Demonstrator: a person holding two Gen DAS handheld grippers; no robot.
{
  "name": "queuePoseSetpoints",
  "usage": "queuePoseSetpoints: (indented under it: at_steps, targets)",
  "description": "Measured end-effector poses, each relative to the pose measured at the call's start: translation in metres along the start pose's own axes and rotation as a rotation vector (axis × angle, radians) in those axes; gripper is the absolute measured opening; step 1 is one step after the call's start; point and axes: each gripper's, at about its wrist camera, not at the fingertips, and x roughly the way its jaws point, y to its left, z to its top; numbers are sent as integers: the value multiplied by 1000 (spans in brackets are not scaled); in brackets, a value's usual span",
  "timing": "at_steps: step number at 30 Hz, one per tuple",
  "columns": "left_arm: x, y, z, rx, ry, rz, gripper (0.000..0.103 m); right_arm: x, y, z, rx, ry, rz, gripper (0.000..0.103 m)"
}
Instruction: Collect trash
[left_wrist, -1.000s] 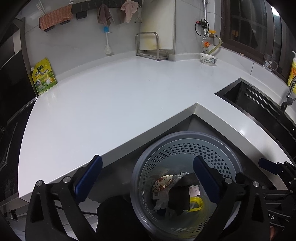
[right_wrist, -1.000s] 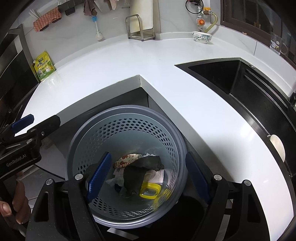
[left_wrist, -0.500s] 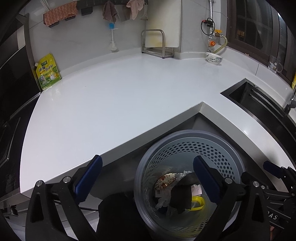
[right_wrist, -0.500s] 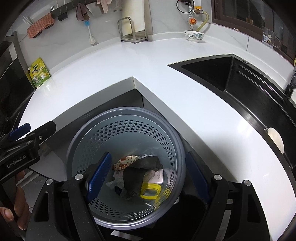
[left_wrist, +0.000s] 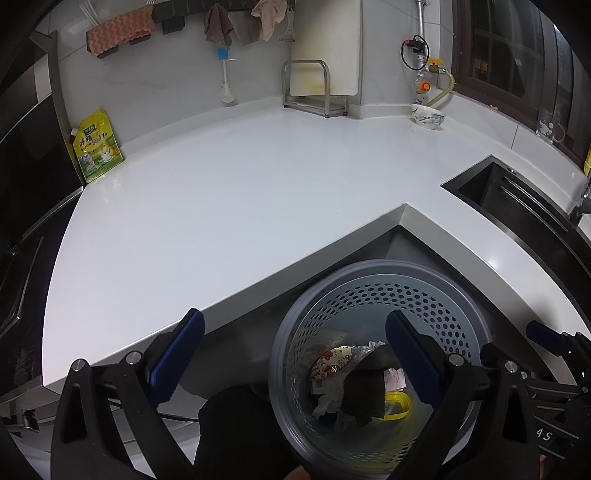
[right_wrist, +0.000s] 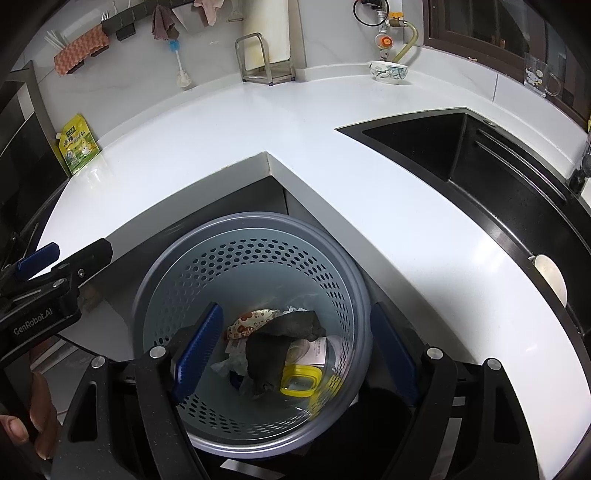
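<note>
A grey perforated trash basket stands on the floor in the inner corner of the white counter. Inside lie a black rag, a printed wrapper, white paper and a yellow-rimmed lid. My left gripper is open and empty, above the basket's left rim. My right gripper is open and empty, straddling the basket from above. The left gripper also shows at the left edge of the right wrist view.
The white L-shaped counter wraps around the basket. A black sink is at the right. A yellow-green pouch, a metal rack and a patterned bowl stand at the back wall.
Both grippers have drawn back and up a little from the basket. The counter's far side shows more. Both stay open and empty; the trash has not moved.
</note>
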Motion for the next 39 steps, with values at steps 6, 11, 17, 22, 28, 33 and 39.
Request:
queuePoseSetpoints:
  at_steps: [6, 11, 17, 22, 28, 33, 39]
  targets:
    - [0, 0, 0, 6, 2, 3, 97, 0, 0, 0, 0, 3, 2, 78]
    - [0, 0, 0, 8, 4, 4, 97, 1, 1, 0, -3, 3, 2, 78]
    - [2, 0, 1, 4, 10, 0, 97, 2, 1, 0, -4, 7, 1, 78]
    - [3, 1, 0, 5, 7, -2, 97, 2, 1, -1, -2, 4, 3, 78]
    - [1, -2, -1, 13, 1, -3, 97, 1, 0, -1, 4, 3, 4, 78]
    - [-2, -5, -1, 27, -10, -1, 97, 1, 0, -1, 1, 1, 3, 78]
    - [-3, -5, -1, 23, -8, 1, 97, 1, -1, -2, 6, 1, 6, 78]
